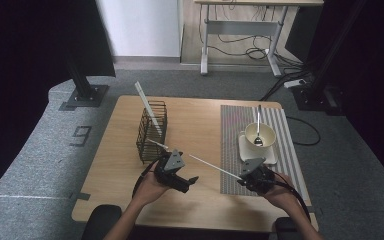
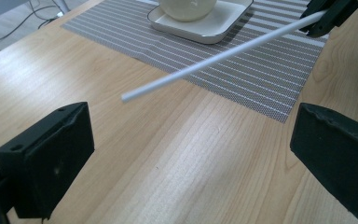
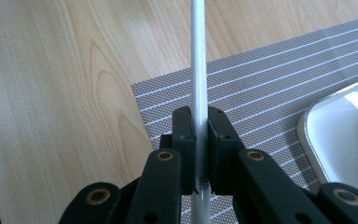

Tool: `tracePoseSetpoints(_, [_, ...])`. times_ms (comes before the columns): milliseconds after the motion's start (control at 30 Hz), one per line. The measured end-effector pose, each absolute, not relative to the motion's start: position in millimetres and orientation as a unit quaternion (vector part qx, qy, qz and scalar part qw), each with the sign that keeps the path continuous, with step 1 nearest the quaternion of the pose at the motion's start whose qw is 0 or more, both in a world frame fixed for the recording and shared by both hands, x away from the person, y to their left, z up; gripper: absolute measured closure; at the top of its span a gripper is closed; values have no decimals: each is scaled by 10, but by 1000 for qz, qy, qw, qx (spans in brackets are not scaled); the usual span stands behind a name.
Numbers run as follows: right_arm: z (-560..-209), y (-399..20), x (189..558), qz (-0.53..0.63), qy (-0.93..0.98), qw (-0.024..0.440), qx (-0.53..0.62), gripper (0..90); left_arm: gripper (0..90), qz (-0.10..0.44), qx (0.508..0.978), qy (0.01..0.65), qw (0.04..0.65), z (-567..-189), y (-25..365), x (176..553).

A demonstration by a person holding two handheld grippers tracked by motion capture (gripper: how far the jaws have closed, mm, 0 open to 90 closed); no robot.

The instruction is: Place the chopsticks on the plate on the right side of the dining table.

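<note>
Two grippers work over one wooden table (image 1: 200, 130). The right gripper (image 1: 244, 178), at the near right over the near edge of the mat, has its jaws clenched on one thin white stick (image 1: 214, 167); in the right gripper view the stick (image 3: 198, 70) runs straight up between the two pressed pads, and in the high view it slants from that gripper up and to the left, its free end in the air near the middle of the table, clear of the surface. The left gripper (image 1: 192, 180), at the near middle-left, has its jaws released and standing wide, with nothing between them; in the left gripper view the stick's free end (image 2: 127, 97) hangs beyond the two black pads, above bare wood. One black wire basket (image 1: 151, 132) stands left of centre, with two more white sticks in it: a long one (image 1: 147, 104) leaning up and to the far left, and a shorter one (image 1: 157, 144) poking out of its near side toward the left gripper. That makes three sticks in all. One grey striped mat (image 1: 232, 135) covers the right part of the table, carrying one white square plate (image 1: 257, 152), one cream cup (image 1: 266, 131) on it, and one spoon (image 1: 258, 131) standing in the cup.
</note>
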State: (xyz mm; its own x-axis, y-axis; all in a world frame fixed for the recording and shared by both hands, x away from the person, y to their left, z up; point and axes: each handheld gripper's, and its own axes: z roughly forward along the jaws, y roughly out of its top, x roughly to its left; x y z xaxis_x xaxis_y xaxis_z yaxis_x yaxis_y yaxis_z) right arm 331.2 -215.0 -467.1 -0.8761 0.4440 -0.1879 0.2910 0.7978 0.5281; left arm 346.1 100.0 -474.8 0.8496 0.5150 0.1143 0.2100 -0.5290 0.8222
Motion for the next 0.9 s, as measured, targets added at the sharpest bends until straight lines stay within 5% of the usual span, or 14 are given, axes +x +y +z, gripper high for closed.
tracePoseSetpoints(900, [-4582, -2542, 3558, 250, 913, 180, 267, 830, 0, 146, 848, 286, 423, -5273, 1221, 3338])
